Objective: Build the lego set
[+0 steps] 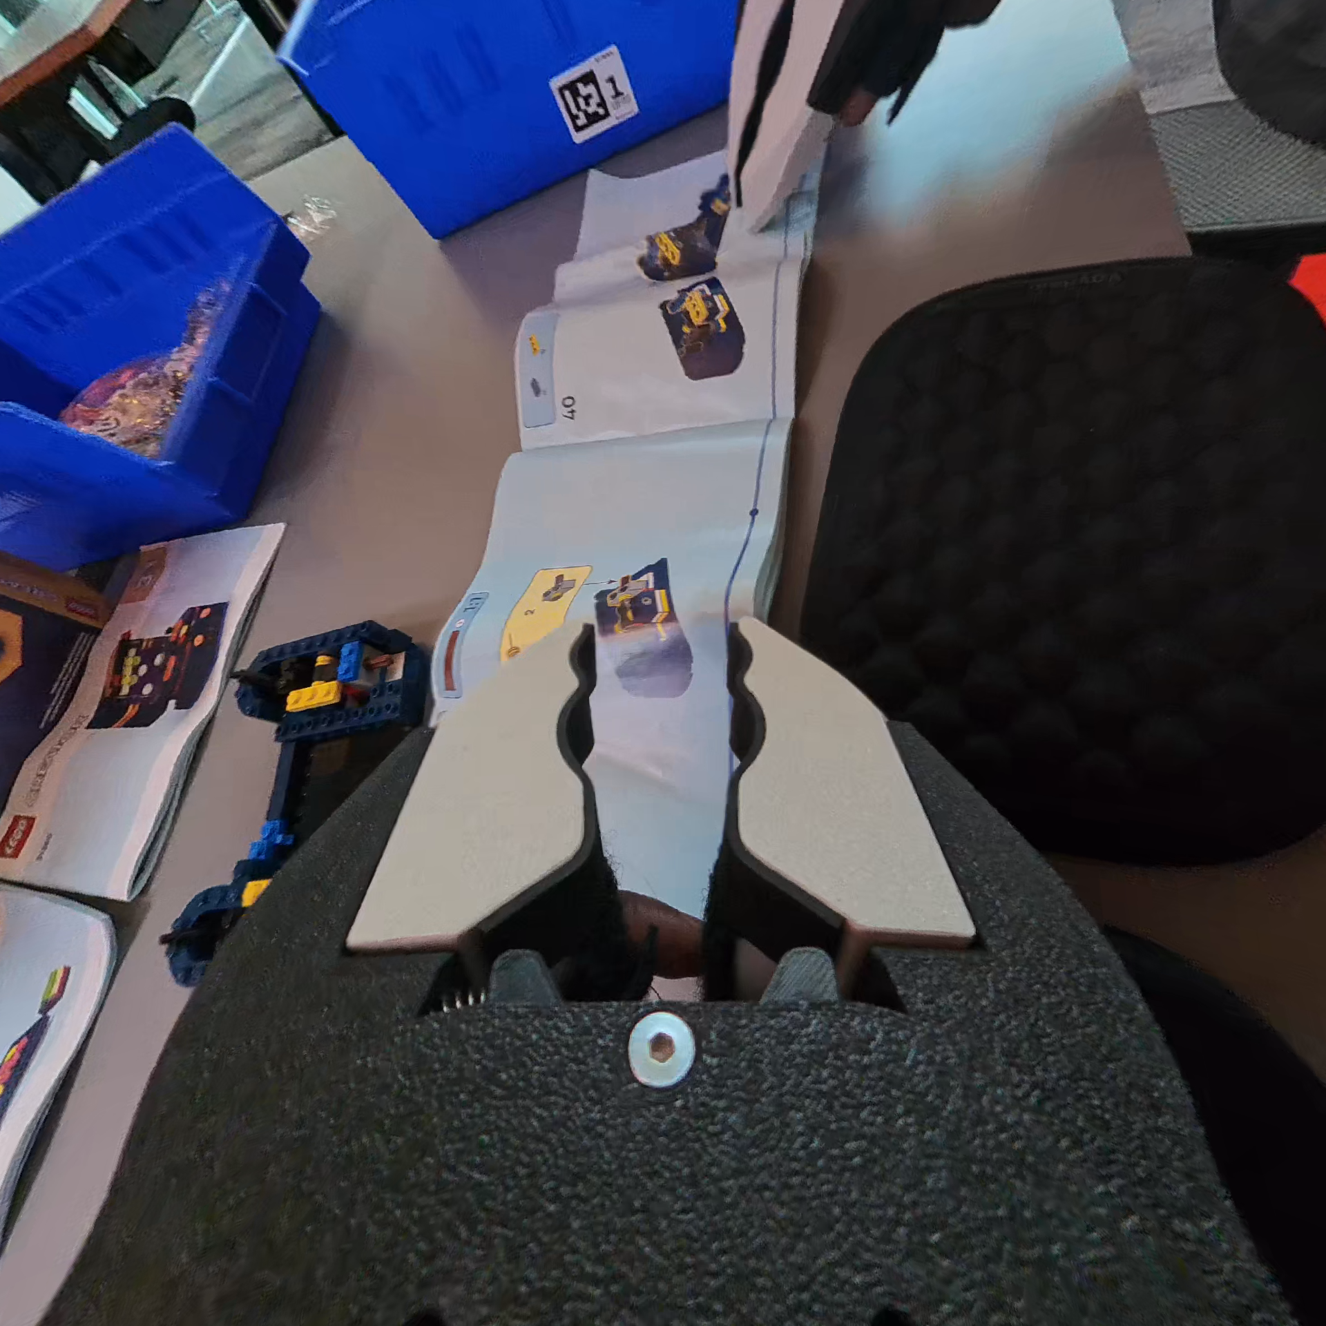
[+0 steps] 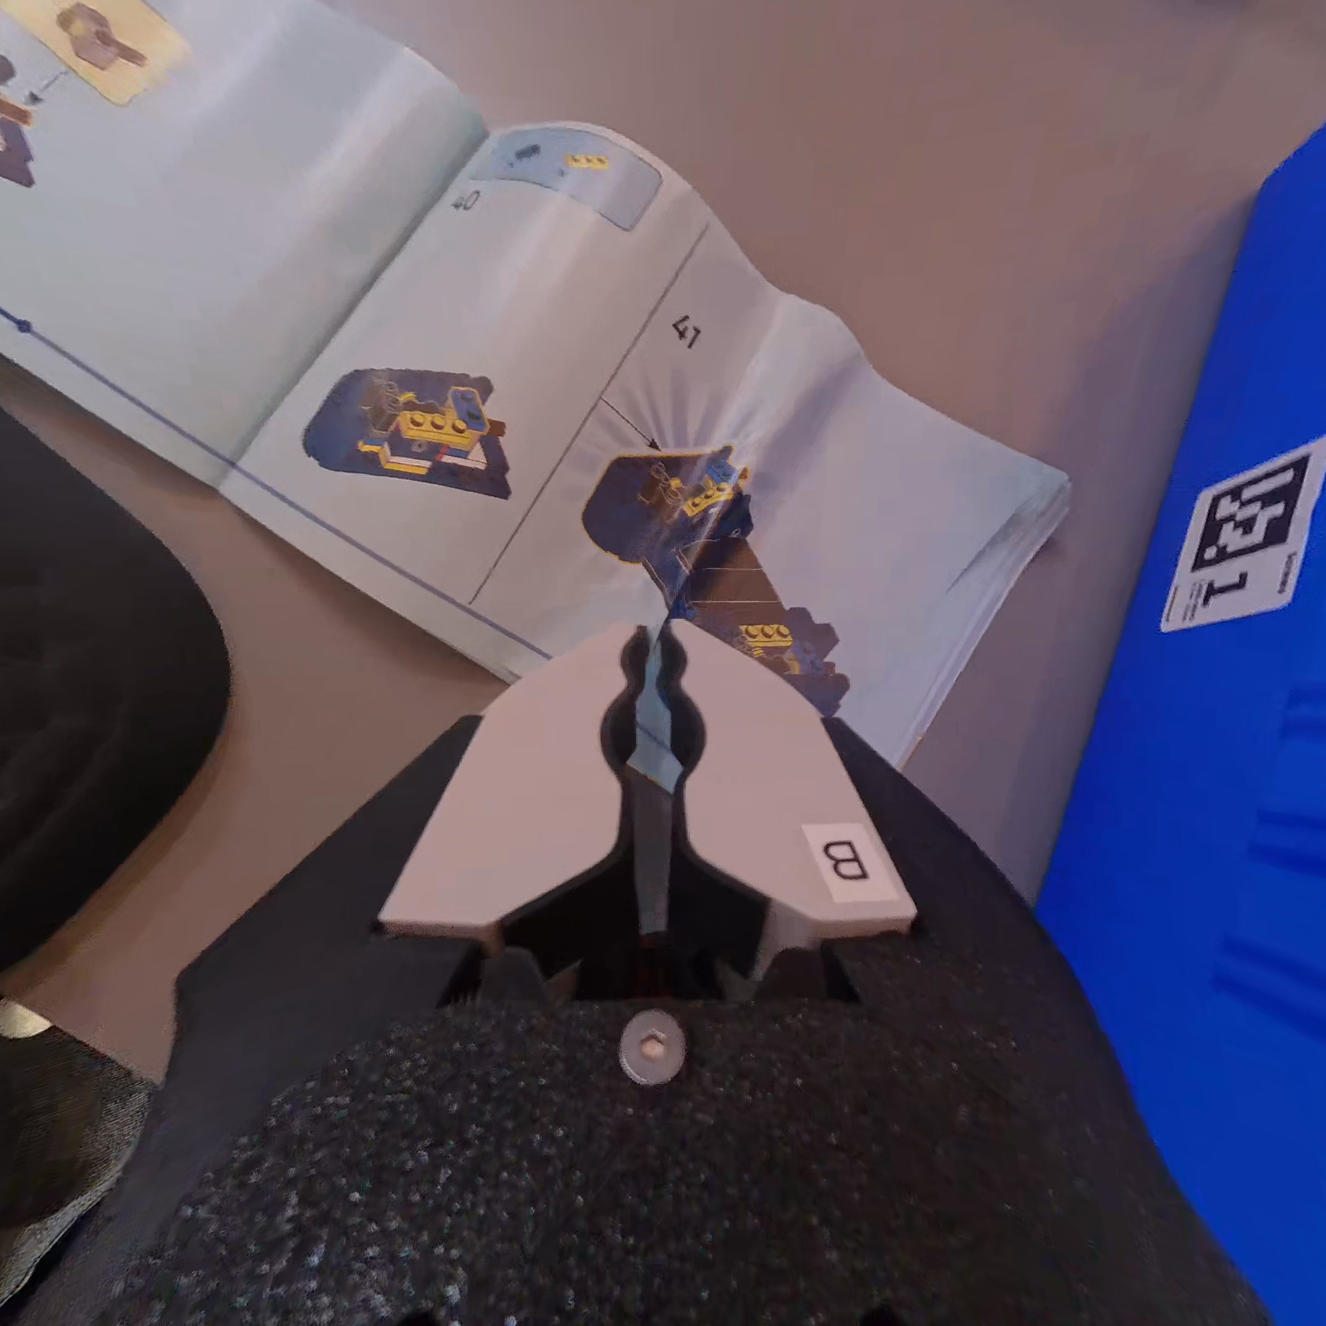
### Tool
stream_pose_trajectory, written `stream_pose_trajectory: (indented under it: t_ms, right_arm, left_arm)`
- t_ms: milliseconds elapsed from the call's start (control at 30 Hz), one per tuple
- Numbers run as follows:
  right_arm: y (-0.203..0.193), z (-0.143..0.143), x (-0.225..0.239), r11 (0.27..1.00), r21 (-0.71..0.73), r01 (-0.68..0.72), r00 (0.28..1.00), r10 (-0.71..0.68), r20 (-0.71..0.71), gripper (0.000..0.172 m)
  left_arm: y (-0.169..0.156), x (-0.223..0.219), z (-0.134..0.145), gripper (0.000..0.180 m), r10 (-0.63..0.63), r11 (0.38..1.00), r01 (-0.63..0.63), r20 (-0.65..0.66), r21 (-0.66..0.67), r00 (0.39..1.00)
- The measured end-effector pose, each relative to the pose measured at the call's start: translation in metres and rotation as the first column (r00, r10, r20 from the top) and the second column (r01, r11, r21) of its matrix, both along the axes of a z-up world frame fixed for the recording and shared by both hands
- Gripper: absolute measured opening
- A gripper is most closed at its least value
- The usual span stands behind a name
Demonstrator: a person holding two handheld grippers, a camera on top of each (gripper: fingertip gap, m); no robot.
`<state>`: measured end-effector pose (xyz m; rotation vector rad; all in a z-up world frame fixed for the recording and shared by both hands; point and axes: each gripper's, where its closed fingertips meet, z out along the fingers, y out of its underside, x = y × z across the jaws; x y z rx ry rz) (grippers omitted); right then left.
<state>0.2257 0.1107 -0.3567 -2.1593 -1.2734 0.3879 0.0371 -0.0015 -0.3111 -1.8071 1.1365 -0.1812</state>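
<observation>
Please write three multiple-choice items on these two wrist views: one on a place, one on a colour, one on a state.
1. The partly built brick model lies where?
A. left of the open instruction booklet
B. inside a bin
C. on the black cushion

2. What colour are the storage bins?
A. red
B. blue
C. green

3. How do the right gripper fingers stand?
A. wide apart above the table
B. closed on a lifted booklet page
C. closed on a brick

Answers: 1 A, it sits on the table beside the booklet's left edge; 2 B, both bins are blue; 3 B, the page puckers up into the closed fingertips.
</observation>
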Motion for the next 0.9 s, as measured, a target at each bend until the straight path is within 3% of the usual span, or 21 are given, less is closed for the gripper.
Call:
stream_pose_trajectory:
  t_ms: [233, 433, 500, 567, 633, 733, 833, 900]
  right_arm:
    - [-0.003, 0.014, -0.024, 0.995, 0.051, -0.088, 0.985, 0.095, -0.142, 0.0]
    - [-0.017, 0.017, -0.065, 0.973, 0.07, -0.218, 0.954, 0.228, -0.194, 0.0]
    - [-0.02, 0.021, -0.076, 0.962, 0.1, -0.255, 0.945, 0.27, -0.184, 0.0]
    - [-0.022, 0.029, -0.084, 0.951, 0.136, -0.277, 0.933, 0.3, -0.198, 0.0]
    - [-0.024, 0.037, -0.09, 0.94, 0.169, -0.296, 0.918, 0.328, -0.222, 0.0]
    - [-0.025, 0.045, -0.094, 0.919, 0.24, -0.314, 0.909, 0.364, -0.204, 0.0]
    - [-0.028, 0.052, -0.1, 0.893, 0.304, -0.333, 0.899, 0.398, -0.184, 0.0]
    - [-0.035, 0.062, -0.104, 0.855, 0.367, -0.367, 0.869, 0.456, -0.193, 0.002]
  left_arm:
    - [0.013, -0.01, 0.015, 0.037, 0.016, 0.999, -0.017, 0.032, 0.032, 0.999]
    - [0.058, 0.023, 0.041, 0.058, -0.111, 0.993, 0.115, 0.127, -0.025, 0.986]
    - [0.079, 0.032, 0.04, 0.068, -0.141, 0.981, 0.159, 0.162, -0.107, 0.977]
    - [0.097, 0.038, 0.028, 0.074, -0.14, 0.942, 0.197, 0.215, -0.272, 0.967]
    - [0.117, 0.04, 0.016, 0.069, -0.113, 0.889, 0.214, 0.26, -0.405, 0.959]
    - [0.134, 0.041, 0.008, 0.05, -0.153, 0.845, 0.273, 0.282, -0.46, 0.947]
    - [0.116, 0.049, 0.019, 0.014, -0.295, 0.759, 0.452, 0.371, -0.468, 0.88]
    - [0.102, 0.048, 0.03, 0.003, -0.369, 0.737, 0.531, 0.409, -0.418, 0.835]
